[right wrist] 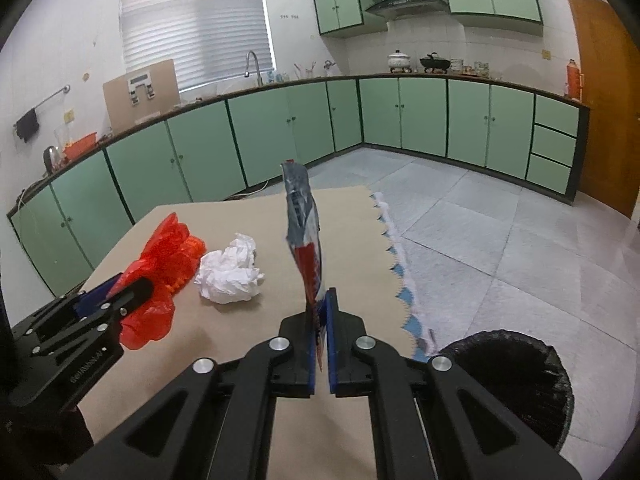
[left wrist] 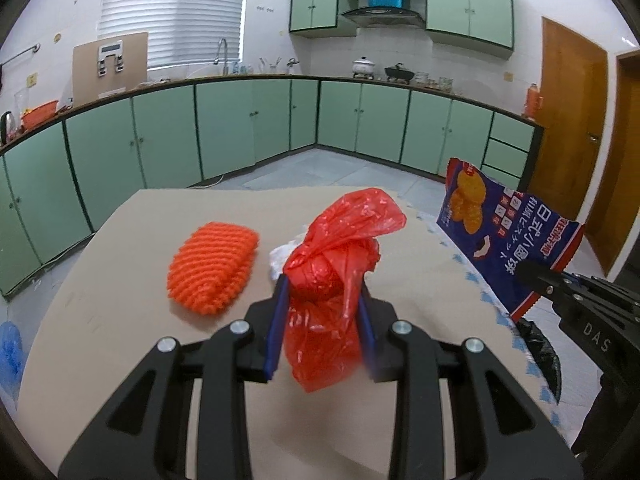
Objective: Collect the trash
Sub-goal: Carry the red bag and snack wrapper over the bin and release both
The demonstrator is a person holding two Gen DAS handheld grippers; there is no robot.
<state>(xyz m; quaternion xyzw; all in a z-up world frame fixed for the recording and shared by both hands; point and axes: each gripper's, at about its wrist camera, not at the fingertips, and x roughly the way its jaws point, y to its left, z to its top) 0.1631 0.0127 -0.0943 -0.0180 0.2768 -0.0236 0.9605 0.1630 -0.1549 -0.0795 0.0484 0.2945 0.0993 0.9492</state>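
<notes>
My left gripper [left wrist: 323,284] is shut on a crumpled red plastic bag [left wrist: 336,264] and holds it above the brown table [left wrist: 120,320]. The bag also shows in the right wrist view [right wrist: 160,272]. My right gripper [right wrist: 320,300] is shut on a blue snack packet [right wrist: 306,232], held upright near the table's right edge; it also shows in the left wrist view [left wrist: 492,232]. An orange foam net [left wrist: 214,268] lies left of the bag. A crumpled white tissue [right wrist: 230,272] lies on the table between the grippers.
A black-lined trash bin [right wrist: 516,376] stands on the floor off the table's right edge. Green cabinets [left wrist: 224,132] run along the far walls. A blue object [left wrist: 10,348] lies on the floor at the left.
</notes>
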